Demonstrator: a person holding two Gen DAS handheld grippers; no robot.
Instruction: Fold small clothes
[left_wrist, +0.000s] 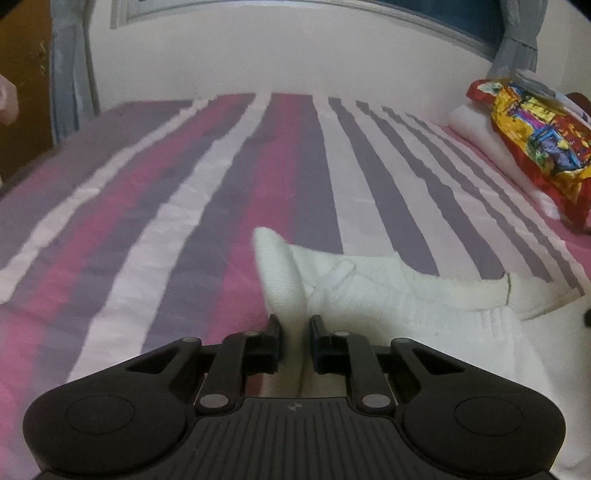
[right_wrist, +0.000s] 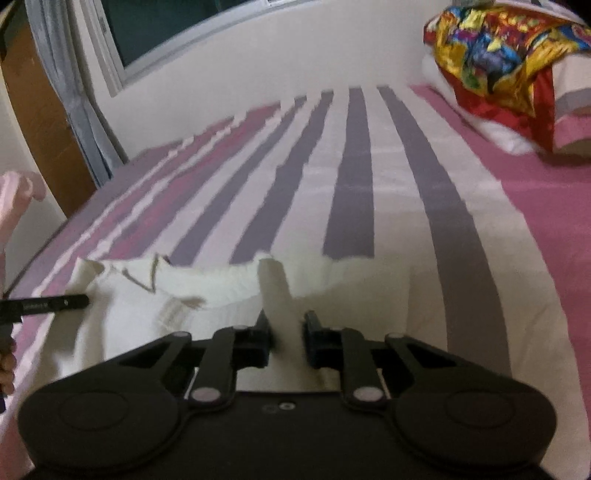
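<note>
A small white knitted garment (left_wrist: 373, 291) lies on the striped bed (left_wrist: 184, 192). My left gripper (left_wrist: 294, 322) is shut on a raised fold of it at its left end. In the right wrist view the same white garment (right_wrist: 207, 291) spreads to the left, and my right gripper (right_wrist: 285, 318) is shut on another pinched-up fold of it. A collar edge with a dark trim shows at the left (right_wrist: 151, 275). The other gripper's black finger tip (right_wrist: 59, 303) pokes in at the far left edge.
A colourful red and yellow cloth (left_wrist: 535, 147) lies on white pillows at the bed's right end, also in the right wrist view (right_wrist: 498, 66). A white wall and window run behind the bed. A wooden door and grey curtain (right_wrist: 70, 96) stand at the left.
</note>
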